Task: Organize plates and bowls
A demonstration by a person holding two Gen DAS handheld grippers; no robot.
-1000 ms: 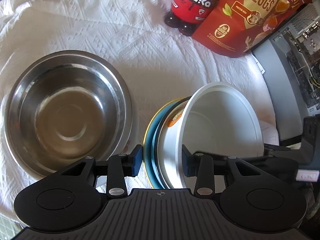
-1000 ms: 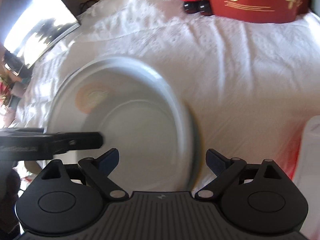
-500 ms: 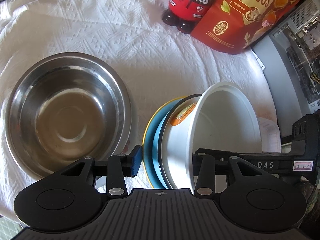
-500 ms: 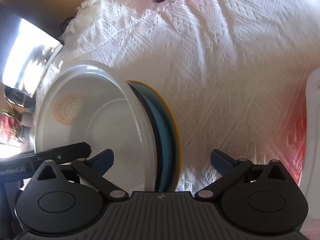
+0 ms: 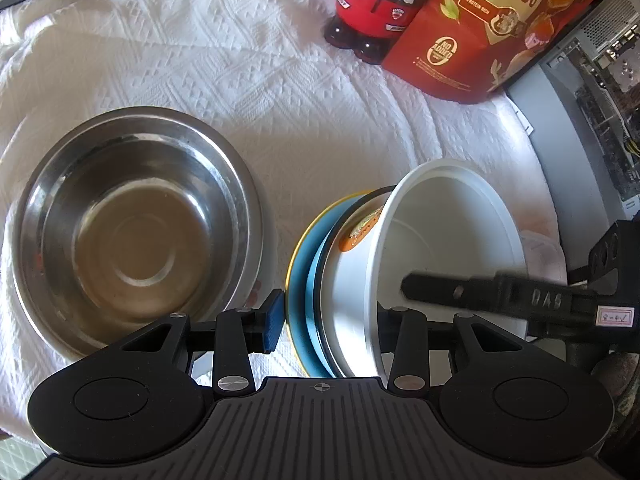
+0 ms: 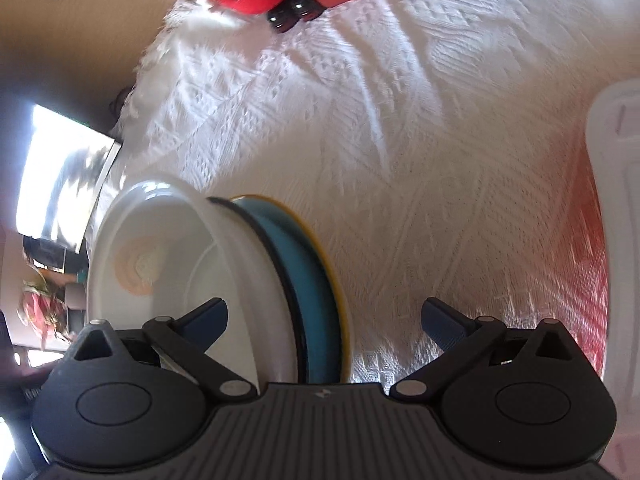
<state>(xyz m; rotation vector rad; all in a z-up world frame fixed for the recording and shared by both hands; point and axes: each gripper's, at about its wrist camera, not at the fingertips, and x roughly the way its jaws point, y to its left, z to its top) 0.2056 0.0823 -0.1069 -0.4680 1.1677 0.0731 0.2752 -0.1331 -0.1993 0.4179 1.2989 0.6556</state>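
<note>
At lower centre, the left gripper (image 5: 326,322) clamps a tilted stack: white bowl (image 5: 448,256) nested on a blue plate (image 5: 298,300). The right gripper (image 6: 324,316) straddles it, jaws apart. A steel bowl (image 5: 132,228) sits left on the white cloth (image 5: 248,80).

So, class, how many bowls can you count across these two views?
2. The steel bowl sits on the white cloth at left. The white bowl stands on edge against the blue plate, held in the left gripper. Others may be hidden.

A home: a bench under a white embossed cloth (image 5: 248,80), with a snack pouch (image 5: 492,28) and toy figure (image 5: 376,4).
</note>
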